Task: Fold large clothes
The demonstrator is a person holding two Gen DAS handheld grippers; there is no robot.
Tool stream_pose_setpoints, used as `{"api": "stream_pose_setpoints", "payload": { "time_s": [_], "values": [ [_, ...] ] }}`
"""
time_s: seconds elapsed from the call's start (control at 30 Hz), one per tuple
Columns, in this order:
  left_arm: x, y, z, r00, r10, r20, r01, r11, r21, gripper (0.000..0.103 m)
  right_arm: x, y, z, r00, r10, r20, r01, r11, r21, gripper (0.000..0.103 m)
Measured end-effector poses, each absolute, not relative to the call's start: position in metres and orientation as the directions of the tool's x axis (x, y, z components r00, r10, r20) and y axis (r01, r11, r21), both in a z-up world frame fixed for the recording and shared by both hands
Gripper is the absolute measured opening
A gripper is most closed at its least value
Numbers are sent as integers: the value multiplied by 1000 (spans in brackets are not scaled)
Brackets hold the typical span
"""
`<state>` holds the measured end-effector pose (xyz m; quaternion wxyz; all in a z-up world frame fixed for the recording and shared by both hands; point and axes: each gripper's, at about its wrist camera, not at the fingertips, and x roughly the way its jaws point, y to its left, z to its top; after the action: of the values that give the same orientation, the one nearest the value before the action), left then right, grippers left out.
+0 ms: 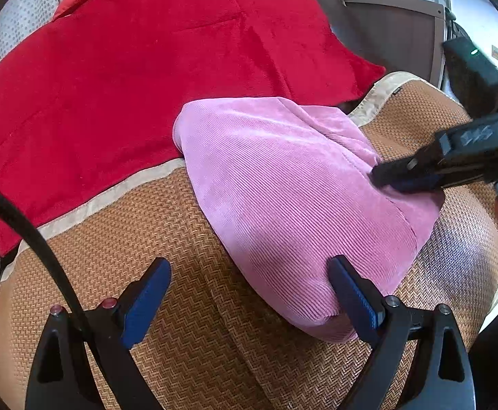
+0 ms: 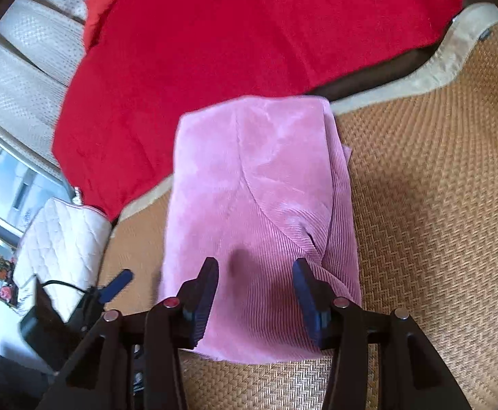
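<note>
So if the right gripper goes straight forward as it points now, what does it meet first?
Most likely the folded pink corduroy garment: the right gripper stands open directly over it, and the cloth fills the line ahead. How near the fingertips are is unclear.

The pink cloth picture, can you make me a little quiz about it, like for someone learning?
1. True or false: the pink corduroy garment lies folded on the woven mat.
2. What lies behind the pink garment? A) a red blanket B) a blue towel C) a green pillow
3. Fill in: in the left wrist view, the left hand-held gripper has its jaws ____, with only one finger beside the garment's edge.

Key:
1. True
2. A, the red blanket
3. open
</note>
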<state>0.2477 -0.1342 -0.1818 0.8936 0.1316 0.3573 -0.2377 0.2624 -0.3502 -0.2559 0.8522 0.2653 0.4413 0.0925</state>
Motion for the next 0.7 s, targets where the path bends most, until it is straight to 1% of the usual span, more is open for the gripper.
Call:
{"api": "stream_pose_setpoints", "payload": {
  "time_s": [0.13,0.3,0.4,0.53,0.6,0.67,0.7],
  "values": [
    [250,-133,-181,631,-330,-702,518,853,64,94,278,-342,-268,560,380,-736,93,854,512,50],
    [250,-133,-180,630,-330,-703,517,853,63,94,275,-345,-260,581,389,-715,90,843,531,50],
    [249,-133,-181,629,-332,-703,518,853,60,94,267,-358,-247,617,394,-681,59,840,539,50],
    [249,-133,-181,627,-333,-704,517,854,56,94,281,-362,-237,652,379,-657,59,838,543,50],
    [249,-133,-182,626,-336,-703,518,854,53,94,297,-365,-245,638,375,-672,87,833,547,50],
    [249,-134,-182,627,-334,-703,517,854,55,94,312,-369,-265,590,382,-711,138,820,555,49],
    [249,-134,-182,626,-335,-704,519,853,54,94,314,-371,-271,583,394,-711,146,810,568,49]
  ]
}}
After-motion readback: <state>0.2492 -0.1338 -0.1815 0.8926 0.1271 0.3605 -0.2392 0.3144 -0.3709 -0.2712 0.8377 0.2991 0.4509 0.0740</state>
